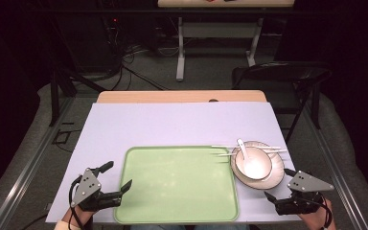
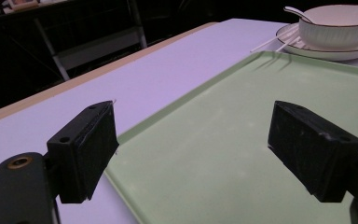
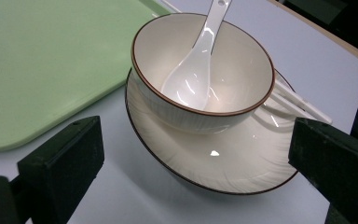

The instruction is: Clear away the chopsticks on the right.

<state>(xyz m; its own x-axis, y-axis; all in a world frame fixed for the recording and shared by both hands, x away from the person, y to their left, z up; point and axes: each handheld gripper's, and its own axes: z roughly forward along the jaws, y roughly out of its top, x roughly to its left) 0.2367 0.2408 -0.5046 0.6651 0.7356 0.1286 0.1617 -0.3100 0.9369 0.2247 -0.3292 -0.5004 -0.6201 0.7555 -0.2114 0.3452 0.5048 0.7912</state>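
Right tool [image 1: 277, 186] spread wide, facing plate [image 3: 223, 163] and bowl [image 3: 200, 70]; left tool [image 1: 120, 176] spread too, over tray [image 1: 172, 182] edge. Best pinched at plate rim, kept level.

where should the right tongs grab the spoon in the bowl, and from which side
Probably the spoon's handle, where it sticks up past the far rim of the bowl. That is its slim, exposed part, while the scoop lies low inside the bowl. Come from above, jaws either side of the handle; the right tongs are open and empty beside the plate.
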